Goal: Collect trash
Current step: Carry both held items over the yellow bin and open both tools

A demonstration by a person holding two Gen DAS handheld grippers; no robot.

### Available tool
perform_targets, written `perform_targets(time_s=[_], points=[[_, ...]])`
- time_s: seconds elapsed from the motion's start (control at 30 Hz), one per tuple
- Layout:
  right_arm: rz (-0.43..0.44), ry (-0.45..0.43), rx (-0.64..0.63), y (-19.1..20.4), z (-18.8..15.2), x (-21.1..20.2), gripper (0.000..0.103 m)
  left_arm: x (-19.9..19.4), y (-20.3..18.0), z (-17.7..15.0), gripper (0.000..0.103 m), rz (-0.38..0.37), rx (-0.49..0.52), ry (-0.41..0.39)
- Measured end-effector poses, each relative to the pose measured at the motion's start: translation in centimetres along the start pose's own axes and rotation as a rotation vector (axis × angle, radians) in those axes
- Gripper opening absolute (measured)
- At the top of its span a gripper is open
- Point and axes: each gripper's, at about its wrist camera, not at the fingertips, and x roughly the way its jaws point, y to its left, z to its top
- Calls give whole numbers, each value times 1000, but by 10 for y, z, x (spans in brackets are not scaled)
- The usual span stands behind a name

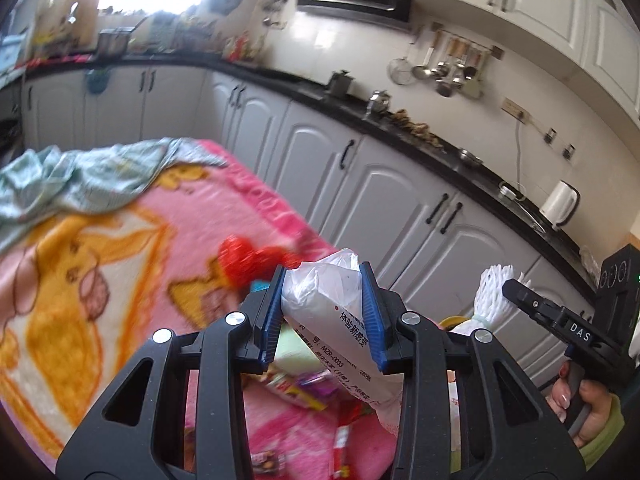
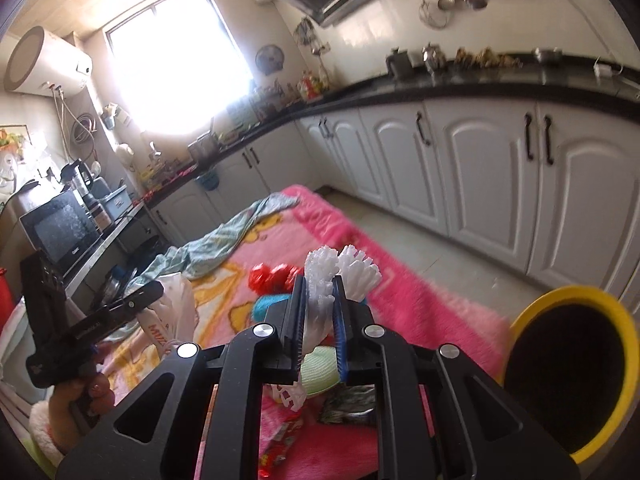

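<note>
Left wrist view: left gripper (image 1: 323, 308) clamped on a white bag (image 1: 332, 312) with printed text, lifted clear of the pink blanket (image 1: 132, 240). Right wrist view: right gripper (image 2: 320, 320) pinched tight on white foam netting (image 2: 340, 270), also raised. Yellow bin (image 2: 572, 376) at four o'clock, open, near but not yet reached. Two pieces picked up, neither dropped in. Left to collect: red wad (image 2: 272, 276) at twelve o'clock beyond the fingers, wrappers (image 1: 304, 392) at six o'clock under the jaws, dark packet (image 2: 348, 402), green piece (image 2: 320, 372). Blanket blurred; wrapper count hard to tell. Bin's inside black, contents unseen; its lower edge cut off.
</note>
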Motion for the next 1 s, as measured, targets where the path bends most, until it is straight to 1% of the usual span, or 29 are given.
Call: perform_targets(time_s=[0.13, 0.47, 0.63, 0.83, 1.0], points=[[-39, -40, -10, -15, 7, -21, 13, 7, -27, 6, 28, -27, 37, -13], [-156, -133, -11, -58, 18, -65, 13, 36, -96, 10, 28, -99, 119, -12], [-222, -165, -26, -75, 17, -80, 13, 49, -126, 8, 28, -117, 169, -11], [-302, -197, -57, -96, 10, -96, 13, 67, -157, 3, 28, -136, 203, -4], [-372, -223, -73, -107, 7, -107, 13, 77, -182, -2, 28, -134, 247, -21]])
